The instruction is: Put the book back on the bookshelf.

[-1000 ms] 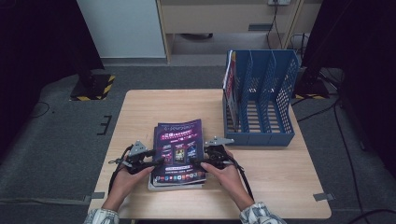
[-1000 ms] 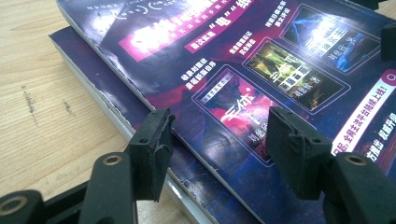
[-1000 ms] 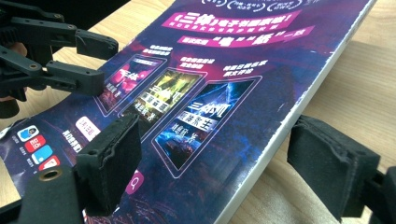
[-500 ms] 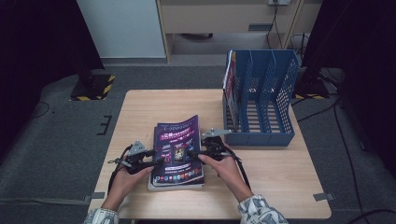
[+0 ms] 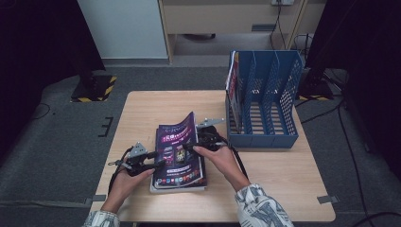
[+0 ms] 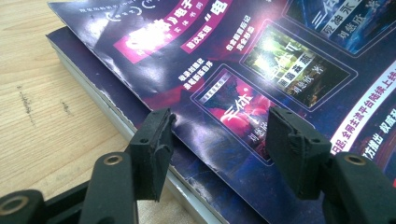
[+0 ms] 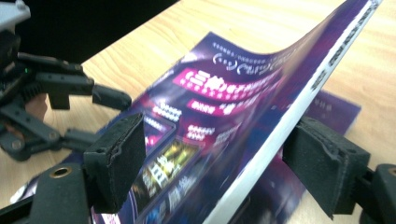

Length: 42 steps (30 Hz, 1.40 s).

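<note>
I am lifting the top magazine (image 5: 178, 146) off a small stack (image 5: 156, 185) that is lying near the middle of the table (image 5: 142, 106), and this is the peel-off step. My right claw (image 5: 195, 146) is working at the magazine's spine side, and in the right gripper view the magazine (image 7: 219, 135) is standing tilted up between the jaws, its white page edge running diagonally across. The jaws have just been closing a little with the magazine between them, but I am seeing a gap beside each pad, so I am reading this claw as released around the magazine rather than clamped on it. My left claw (image 5: 160, 163) is resting at the stack's left edge, jaws spread apart over the cover (image 6: 219, 98), gripping nothing and apparently steadying the pile.

The blue file rack (image 5: 265, 101) is standing at the table's far right, with 1 magazine (image 5: 231, 75) already upright in its leftmost slot, so I am judging that rack to be the destination. Next I am needing a firm pinch on the spine with the right claw, since the glossy cover may slip. Then comes a lift clear of the stack, turning the magazine upright to drop it into a slot.
</note>
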Available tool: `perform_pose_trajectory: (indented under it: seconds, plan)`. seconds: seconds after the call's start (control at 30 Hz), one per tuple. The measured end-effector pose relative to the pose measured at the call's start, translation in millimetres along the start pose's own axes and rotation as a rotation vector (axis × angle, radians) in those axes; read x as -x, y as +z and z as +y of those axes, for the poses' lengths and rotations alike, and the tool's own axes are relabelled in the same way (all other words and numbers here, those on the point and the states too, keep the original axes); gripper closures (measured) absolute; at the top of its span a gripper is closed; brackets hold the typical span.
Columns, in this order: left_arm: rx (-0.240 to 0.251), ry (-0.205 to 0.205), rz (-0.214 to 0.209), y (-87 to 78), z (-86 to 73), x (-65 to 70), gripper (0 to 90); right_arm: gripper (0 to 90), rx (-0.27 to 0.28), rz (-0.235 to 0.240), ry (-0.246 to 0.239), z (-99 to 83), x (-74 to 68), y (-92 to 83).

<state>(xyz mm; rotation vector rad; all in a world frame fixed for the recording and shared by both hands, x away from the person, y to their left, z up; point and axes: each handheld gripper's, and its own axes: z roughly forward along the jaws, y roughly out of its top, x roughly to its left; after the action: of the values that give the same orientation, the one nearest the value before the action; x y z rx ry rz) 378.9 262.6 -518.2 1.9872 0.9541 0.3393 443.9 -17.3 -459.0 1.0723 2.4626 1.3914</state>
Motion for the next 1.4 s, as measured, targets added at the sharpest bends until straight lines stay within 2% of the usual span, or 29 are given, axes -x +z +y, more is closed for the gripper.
perform_pose_trajectory:
  seconds: [0.07,0.17,0.27,0.3,0.4,0.43,0.6,0.67,0.8,0.87,0.9,1.07,1.17,1.2,1.3,1.33,1.37,1.4]
  plan:
    - [-0.002,0.001,-0.001,0.0,0.3,-0.1,40.6,21.6,-0.006,-0.006,-0.008,6.9,-2.8,2.1]
    - [-0.004,0.0,-0.001,0.1,0.6,-0.1,40.6,21.6,-0.049,-0.013,-0.04,15.8,-6.3,6.1]
    - [-0.007,0.0,-0.002,0.1,1.0,-0.2,40.6,21.6,-0.065,-0.011,-0.031,21.8,-6.3,9.6]
    - [-0.004,0.001,-0.003,0.1,0.8,-0.4,40.6,21.6,-0.076,-0.019,-0.041,24.7,-6.4,12.4]
    - [-0.005,0.001,-0.003,0.2,0.8,-0.4,40.7,22.2,-0.076,-0.018,-0.038,27.0,-7.5,15.6]
    - [-0.008,-0.001,-0.002,0.0,1.1,-0.4,40.7,25.4,-0.079,-0.017,-0.076,28.6,-8.2,18.4]
    - [-0.011,0.0,-0.001,0.1,1.5,-0.3,40.7,26.5,-0.083,0.003,-0.074,33.4,-8.5,21.4]
    - [-0.011,0.0,-0.002,0.2,1.5,-0.4,40.7,26.5,-0.092,-0.001,-0.081,35.5,-9.7,23.1]
    - [-0.014,0.001,-0.001,0.2,1.9,-0.3,40.6,26.2,-0.125,-0.019,-0.046,37.3,-10.7,27.9]
    - [-0.016,0.002,0.0,0.1,2.0,-0.2,40.6,26.2,-0.125,-0.023,-0.049,36.9,-10.0,30.0]
    - [-0.016,0.002,0.001,0.1,2.1,-0.1,40.6,26.0,-0.14,-0.027,-0.039,35.8,-9.9,33.9]
    - [-0.016,0.0,0.0,0.2,2.3,-0.1,40.6,26.3,-0.167,-0.031,-0.047,34.3,-8.4,39.5]
    - [-0.02,0.002,0.003,0.0,2.7,0.2,40.6,27.1,-0.208,-0.043,-0.05,31.9,-5.7,47.9]
    - [-0.021,-0.001,0.001,0.2,3.1,0.6,40.2,28.3,-0.221,-0.043,-0.036,31.4,-5.9,49.2]
    - [-0.022,-0.001,0.003,0.4,3.5,1.4,38.8,38.0,-0.219,-0.056,-0.043,29.6,-2.1,50.7]
    - [-0.022,-0.001,0.003,0.4,3.5,1.4,38.7,38.0,-0.219,-0.056,-0.043,29.6,-2.1,50.7]
    - [-0.023,-0.001,0.004,0.7,3.9,1.9,38.2,47.6,-0.207,-0.076,-0.035,28.7,-0.6,49.8]
    - [-0.023,-0.001,0.004,0.7,3.9,1.9,37.6,47.6,-0.207,-0.076,-0.035,28.7,-0.6,49.8]
